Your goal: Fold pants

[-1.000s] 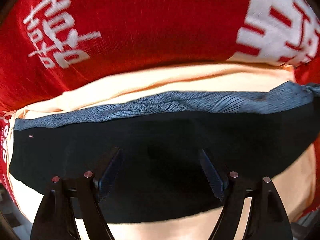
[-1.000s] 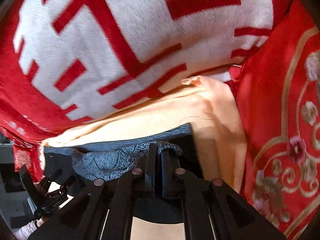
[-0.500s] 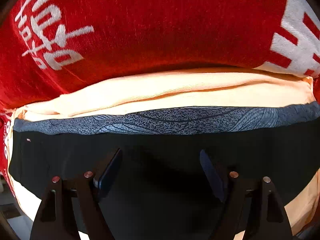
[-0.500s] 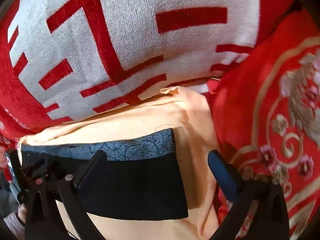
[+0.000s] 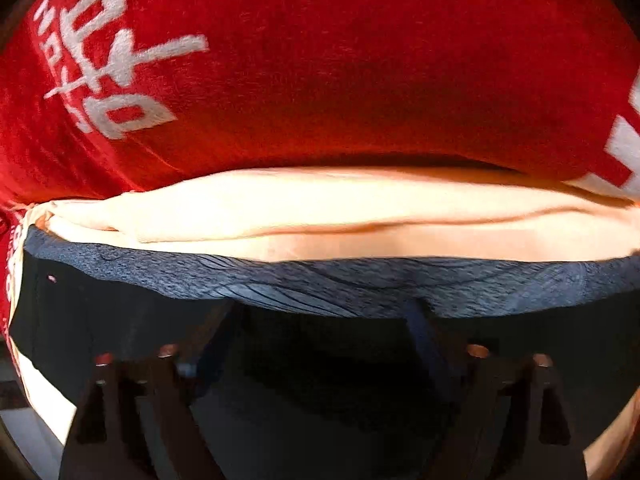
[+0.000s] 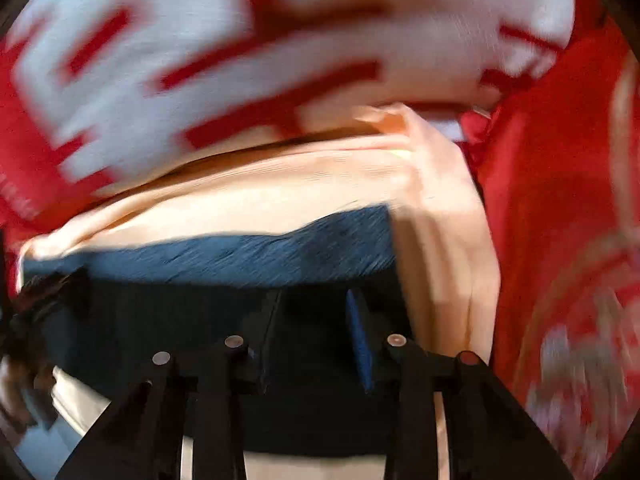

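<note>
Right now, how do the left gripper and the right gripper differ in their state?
The left gripper has its jaws wide apart and opening, while the right gripper has its jaws narrow and closing. The left one is over the middle of the black pants; the right one is near their end, beside the peach cloth. Both point down at the pants with black cloth between the fingers.

Support surface covered by a red blanket (image 5: 320, 92) with white woven characters, adjoined at the right by a red embroidered cloth (image 6: 560, 220) with floral and gold line motifs. Directly on the blanket, a peach-coloured sheet (image 5: 340, 216), creased along its far edge and turned up at its right corner. On the sheet, dark pants (image 5: 120, 332) laid flat, the patterned grey-blue band (image 5: 320, 280) along the far edge, peach cloth exposed on all visible sides.
</note>
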Tool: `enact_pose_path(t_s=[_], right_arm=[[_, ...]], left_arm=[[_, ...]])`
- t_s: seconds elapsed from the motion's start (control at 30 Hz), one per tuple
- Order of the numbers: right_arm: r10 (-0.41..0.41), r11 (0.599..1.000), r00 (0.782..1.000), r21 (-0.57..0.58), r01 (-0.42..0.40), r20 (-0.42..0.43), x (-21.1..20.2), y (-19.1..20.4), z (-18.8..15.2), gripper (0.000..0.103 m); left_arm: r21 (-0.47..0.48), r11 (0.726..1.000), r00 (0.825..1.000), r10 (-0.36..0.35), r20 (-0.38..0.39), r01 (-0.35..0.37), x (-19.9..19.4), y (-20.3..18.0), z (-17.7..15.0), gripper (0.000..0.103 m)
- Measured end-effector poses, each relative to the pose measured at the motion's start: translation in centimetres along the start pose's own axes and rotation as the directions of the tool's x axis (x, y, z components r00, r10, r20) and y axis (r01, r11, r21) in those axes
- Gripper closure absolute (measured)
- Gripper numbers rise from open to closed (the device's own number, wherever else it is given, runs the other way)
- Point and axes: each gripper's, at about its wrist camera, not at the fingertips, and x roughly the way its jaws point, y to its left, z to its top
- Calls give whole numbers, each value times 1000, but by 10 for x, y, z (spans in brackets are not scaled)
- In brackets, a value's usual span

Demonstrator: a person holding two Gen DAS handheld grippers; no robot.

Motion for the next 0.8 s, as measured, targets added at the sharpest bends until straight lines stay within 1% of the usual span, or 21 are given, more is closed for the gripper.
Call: enact_pose_path(t_s=[0.03,0.07,0.1,0.13,0.2,0.23,0.27,0.3,0.37,0.5,0.57,0.63,0.67,0.7,0.8], right_arm=[[34,999,999,41,-35,21,2,-9,7,78],[49,995,998,86,-51,34,0,-17,12,79],[35,991,999,127,-40,41,-4,-22,15,78],[14,990,999,143,-20,48,-8,-23,15,77],[-61,993,997,106,55,53,-22,-13,7,65],[-65,995,996,75,61,59,-27,-6,1,62],[-48,998,997,32,46,65,-33,4,-10,55],[-31,1000,998,6,30,59,-37,12,-21,50],[2,1000,999,-2,-2,45,-40,24,-43,49],[94,995,996,38,-94,0,-38,46,-80,49],[138,989,990,45,-137,-23,-36,60,-94,49],[158,987,987,32,-156,-35,-36,78,-103,49],[169,985,985,25,-168,-41,-35,89,-108,49],[185,983,982,23,-184,-46,-35,101,-113,49],[251,968,967,32,-249,-43,-30,130,-130,48]], left_arm=[[1,1000,1000,-6,4,6,1,3,1,9],[2,1000,1000,-4,3,4,1,7,2,9],[0,1000,1000,7,4,-7,1,14,3,9],[-10,1000,1000,26,-2,-26,0,21,2,9],[-11,998,998,65,-15,-65,-1,37,-1,9],[-27,997,997,75,-24,-76,-3,50,-4,9],[-40,996,996,79,-29,-81,-6,60,-7,9],[-52,993,994,102,-38,-104,-8,75,-12,9],[-65,989,990,131,-55,-134,-11,95,-22,9],[-85,983,985,154,-81,-161,-14,124,-42,9],[-89,984,986,148,-81,-155,-16,135,-50,9],[-86,986,987,140,-75,-146,-17,145,-60,9],[-83,987,988,134,-72,-140,-17,149,-60,9],[-77,989,990,124,-65,-128,-19,157,-67,9],[-61,992,993,105,-47,-108,-22,182,-78,9]])
